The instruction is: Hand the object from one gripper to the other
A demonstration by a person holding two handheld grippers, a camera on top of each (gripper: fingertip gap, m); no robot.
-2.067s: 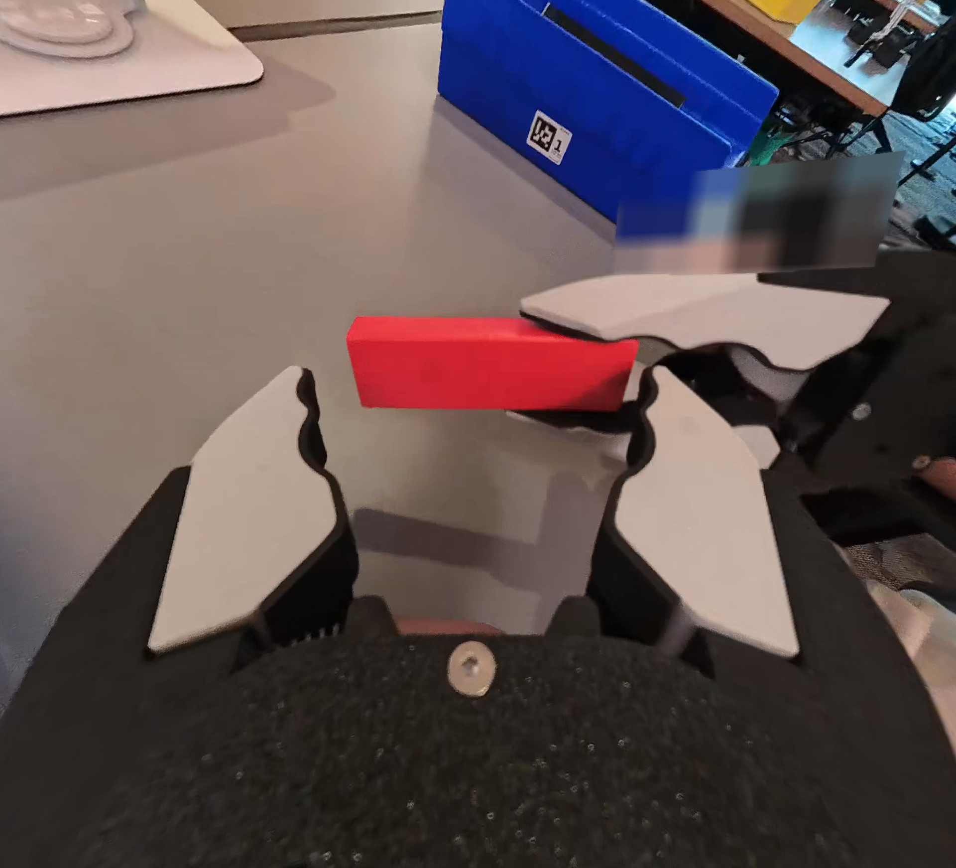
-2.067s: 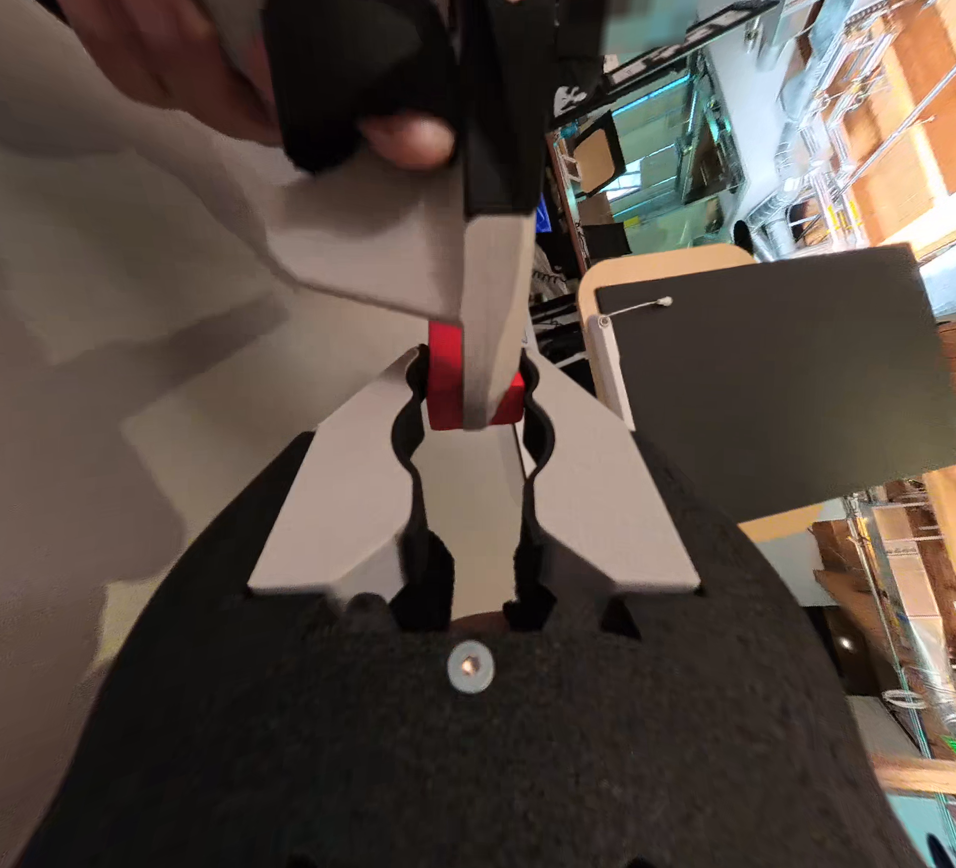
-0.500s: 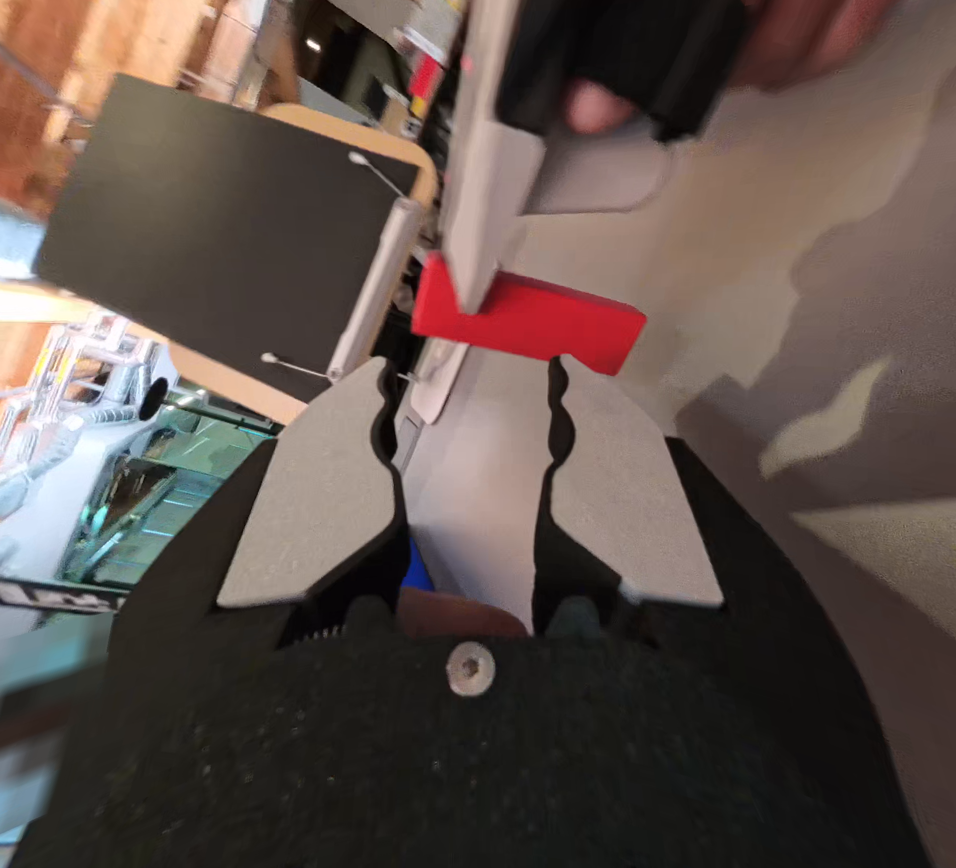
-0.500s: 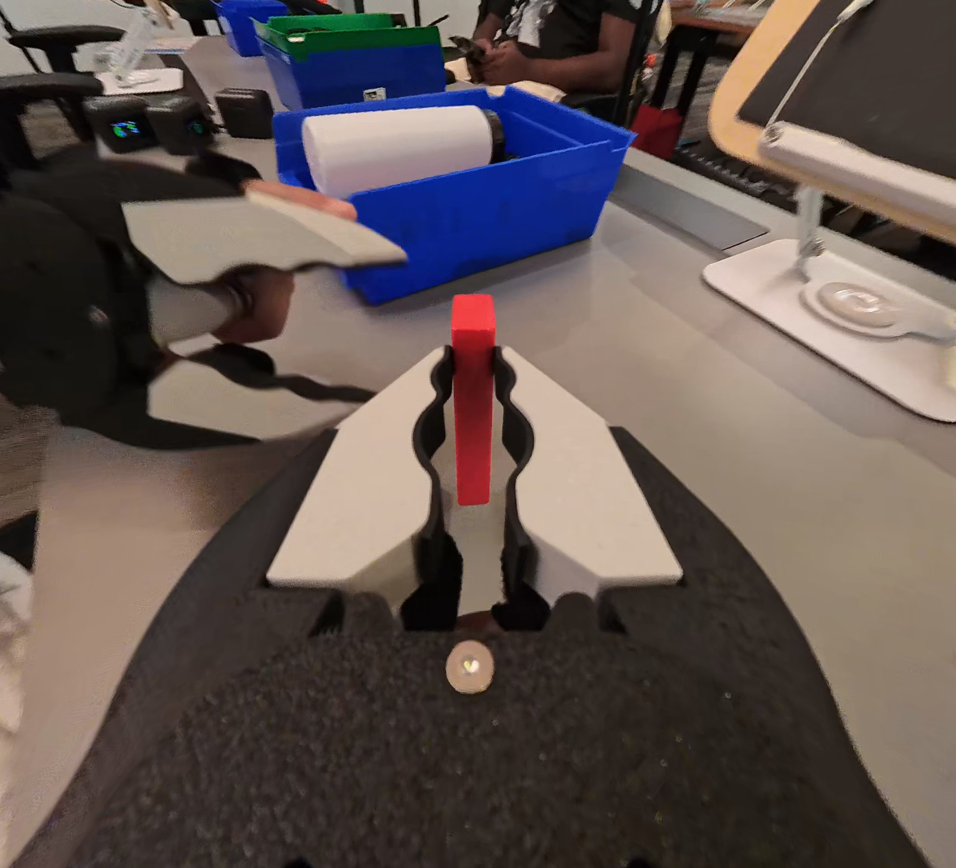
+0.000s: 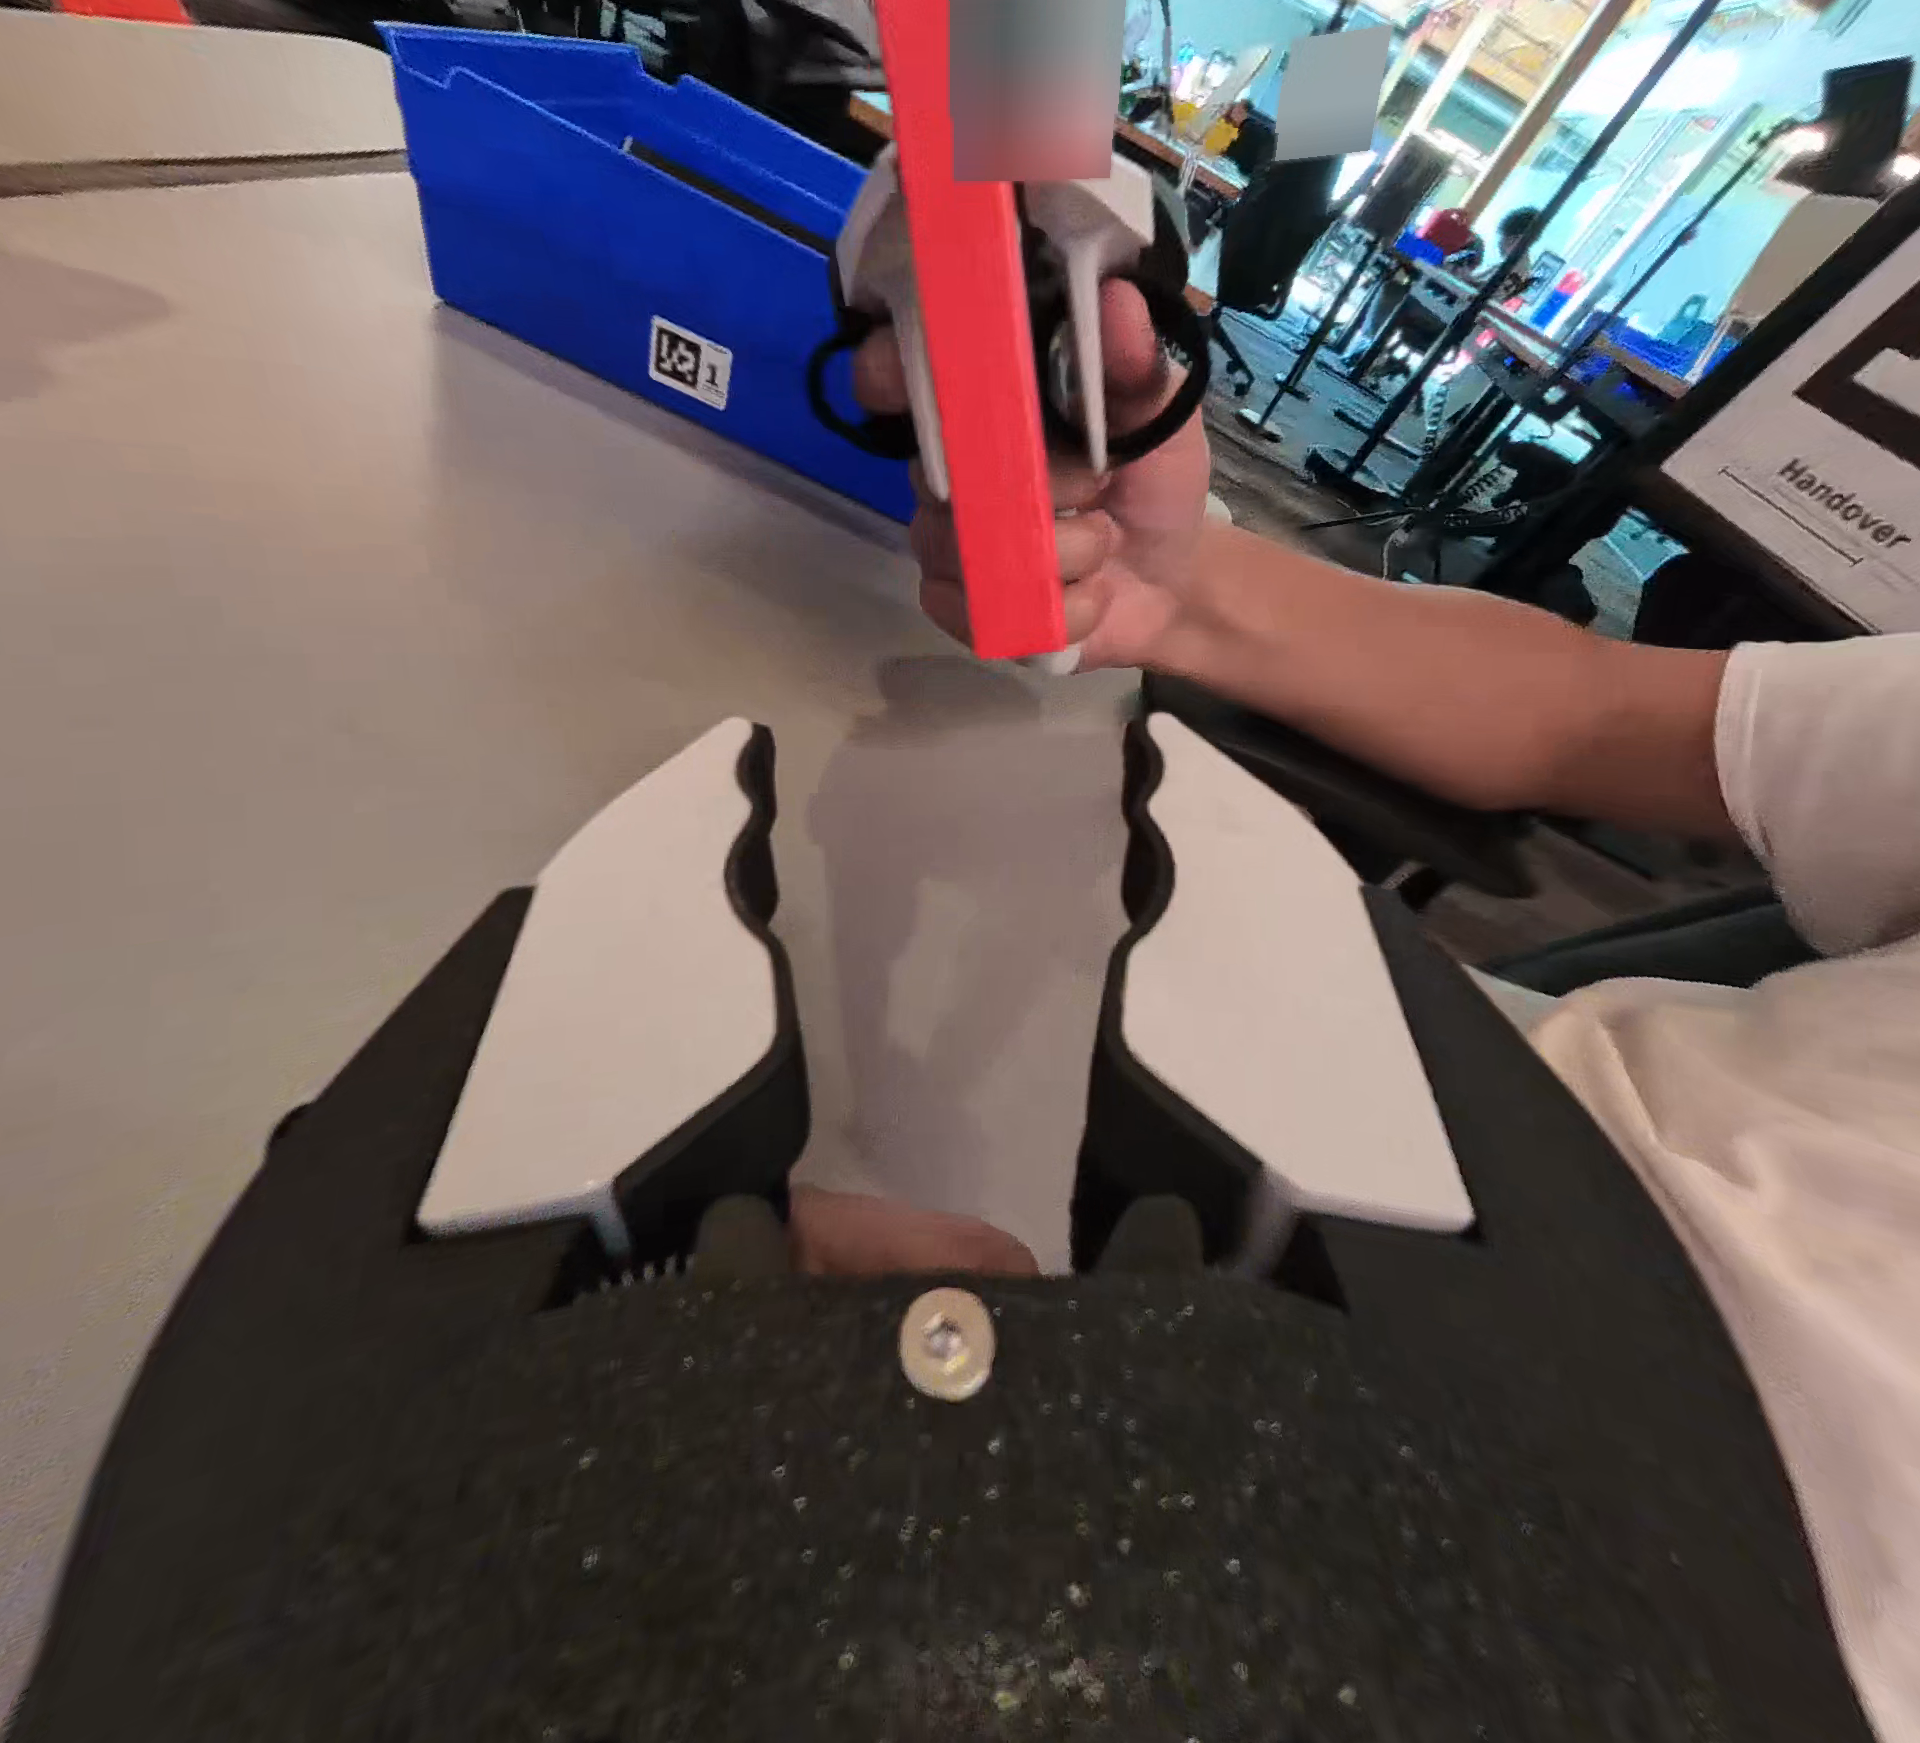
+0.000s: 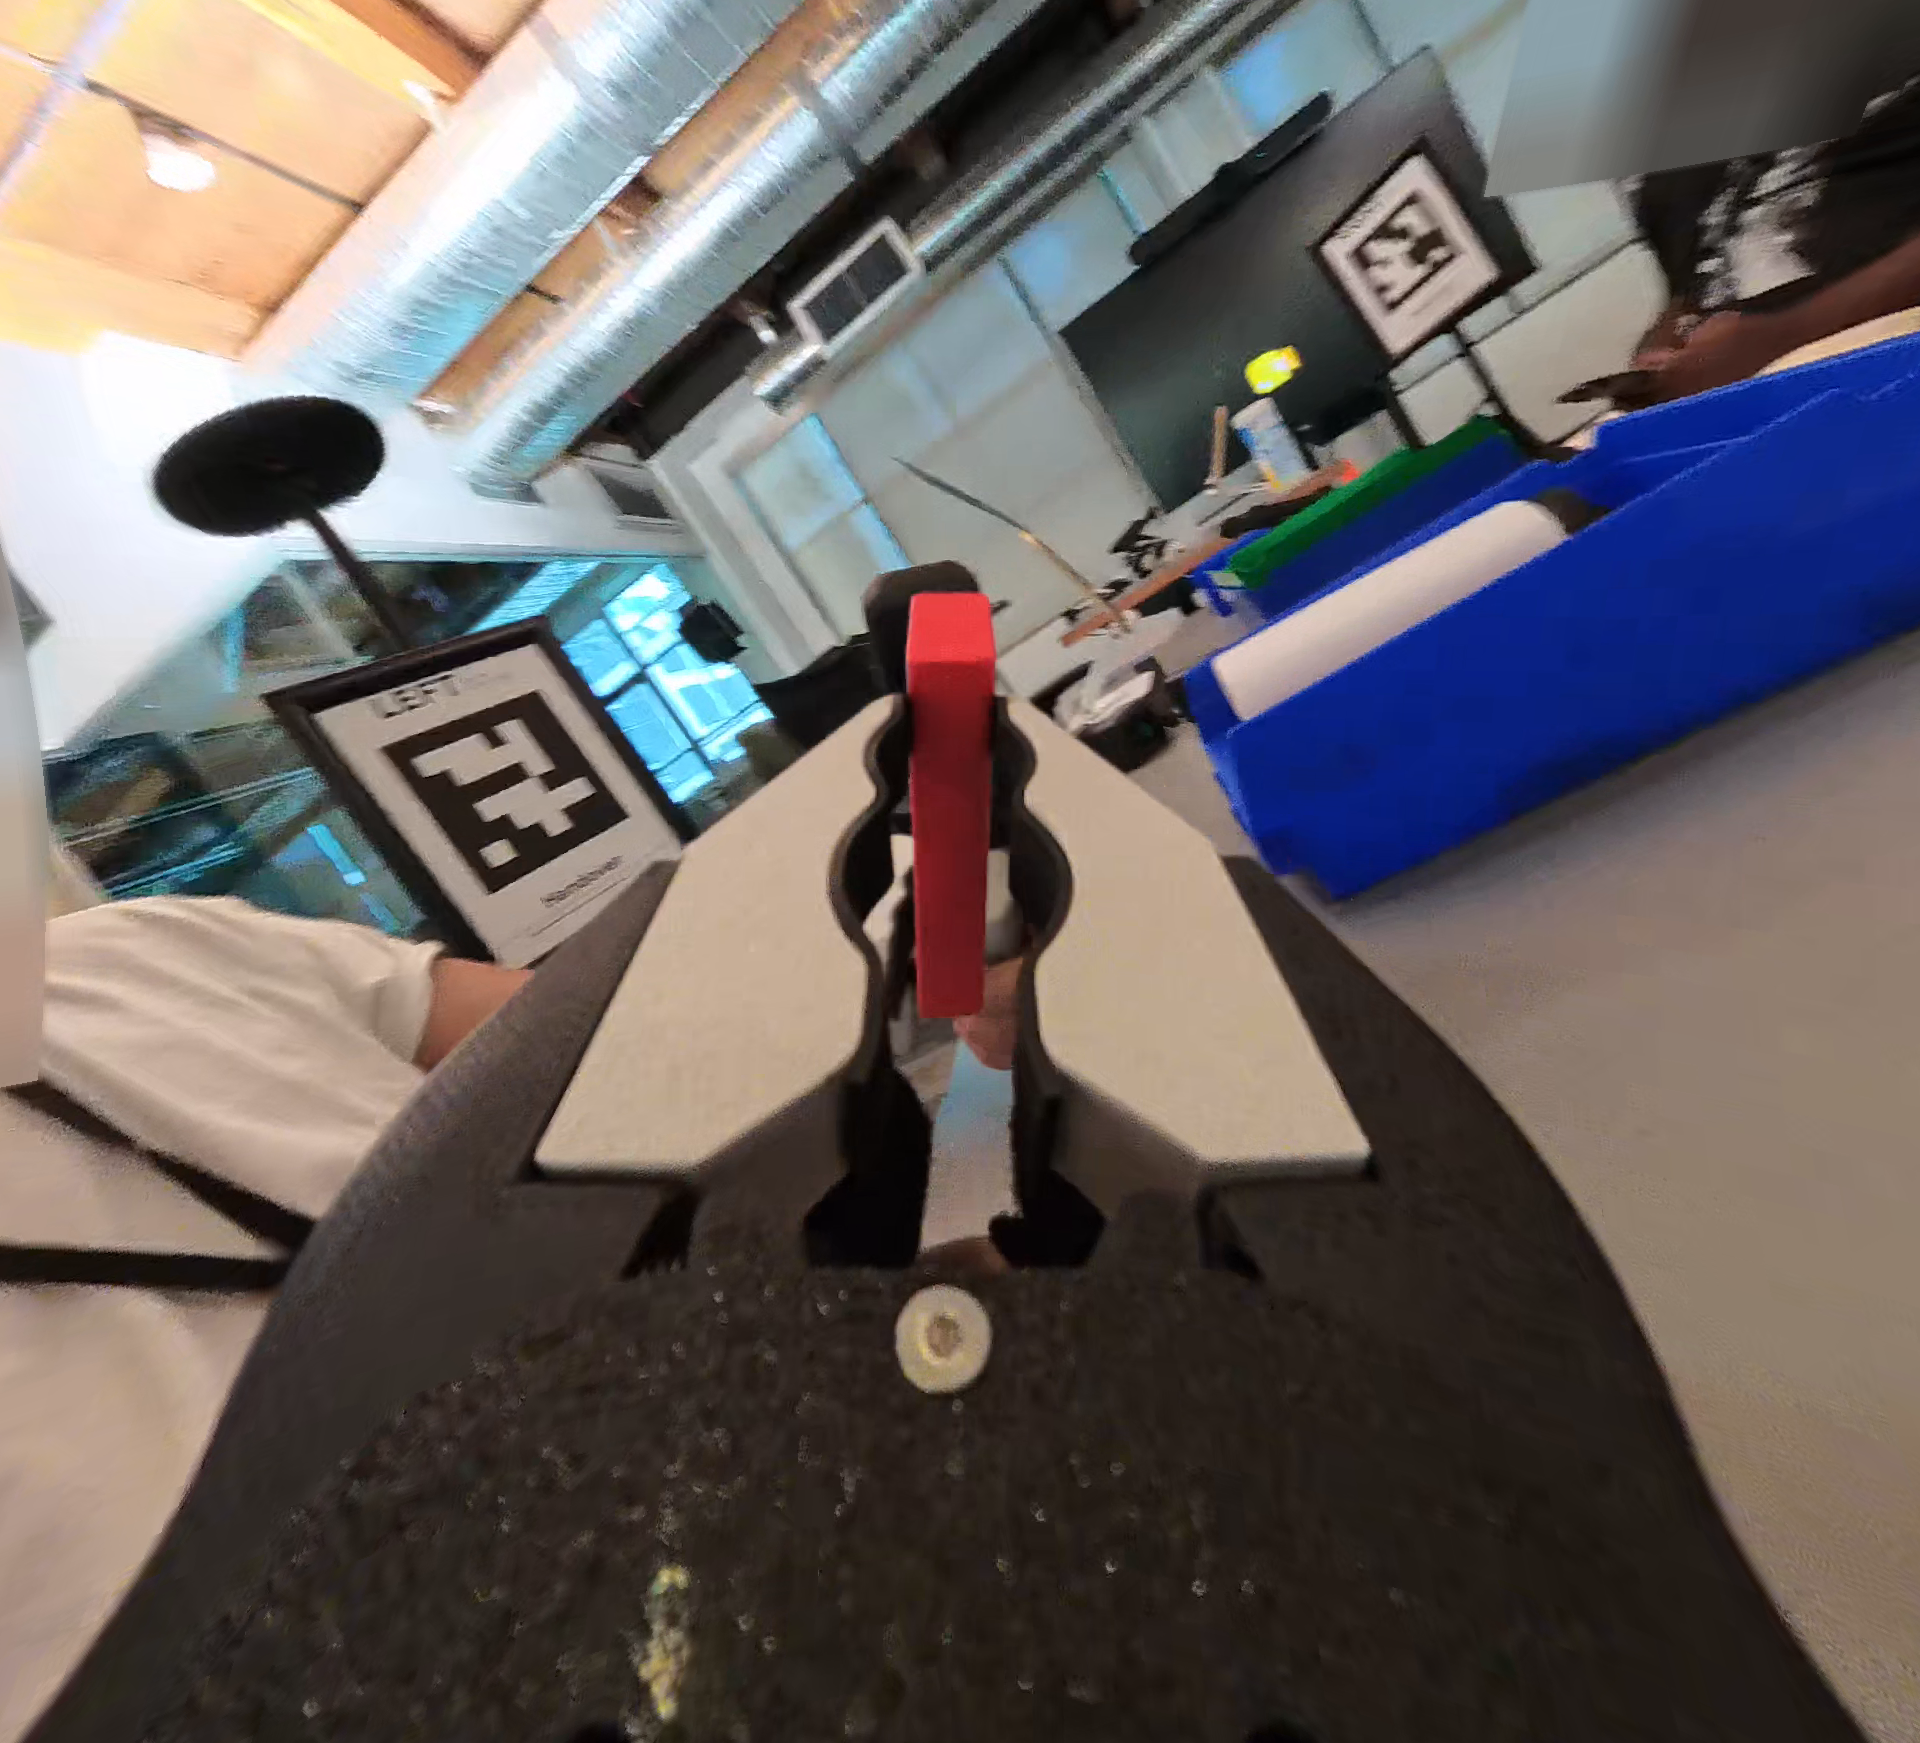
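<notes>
Left wrist view: my right tongs [image 5: 997, 363] pinch the red block [image 5: 971, 322] upright at upper centre — my left tongs [image 5: 948, 748] spread, empty. Next, I judge, they must advance onto its free lower end.

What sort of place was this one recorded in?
Probably an open-plan lab or workshop: grey worktables with blue parts bins, fiducial marker boards on stands, and exposed ceiling ducts.

Lab — marker boards [image 6: 497, 789], blue bins [image 5: 623, 259]
</notes>
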